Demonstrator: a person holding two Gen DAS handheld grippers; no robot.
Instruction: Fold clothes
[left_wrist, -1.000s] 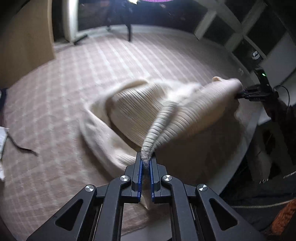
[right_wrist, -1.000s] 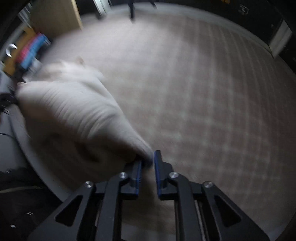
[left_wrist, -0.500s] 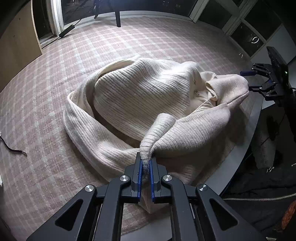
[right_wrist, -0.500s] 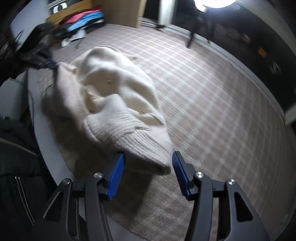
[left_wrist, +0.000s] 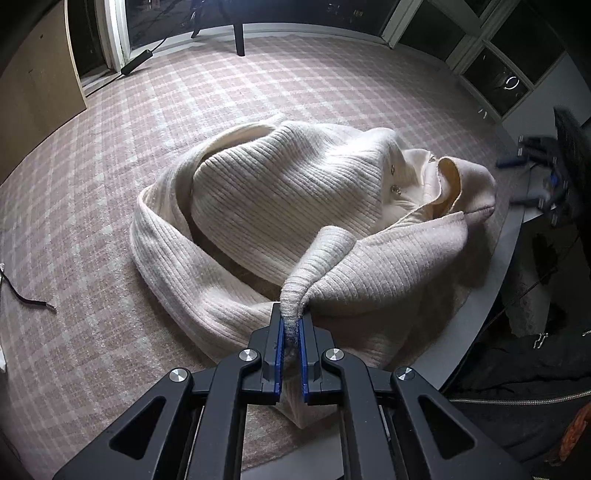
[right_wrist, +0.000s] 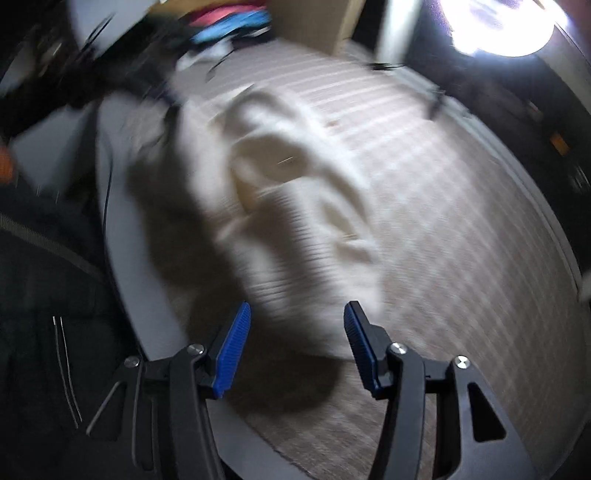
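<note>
We're over a pink-and-white checked woven cloth (left_wrist: 155, 122) that covers most of a grey table w/ a rounded edge (left_wrist: 491, 295). Behind it: a pale wooden panel (left_wrist: 33, 96) on the left, dark glazed doors w/ white frames (left_wrist: 458, 40) at back, a black furniture leg (left_wrist: 239, 38) by them. In the right wrist view a bright round lamp (right_wrist: 506, 26) glares top right, and a pile of pink and blue fabrics (right_wrist: 232, 18) sits at the far end; that view is motion-blurred.

The cream ribbed knit sweater (left_wrist: 280, 199) lies bunched in a heap on the cloth, near the table's right edge, small gold buttons (left_wrist: 396, 190) showing by its collar.

Our left gripper (left_wrist: 290, 336) points steeply down, blue pads pinched tight on a gathered bit of the sweater's hem. Our right gripper (right_wrist: 297, 328) also tilts down, blue pads spread wide, nothing between them; the sweater lies just beyond its tips.

A thin black cord end (left_wrist: 33, 301) lies on the cloth at far left.
</note>
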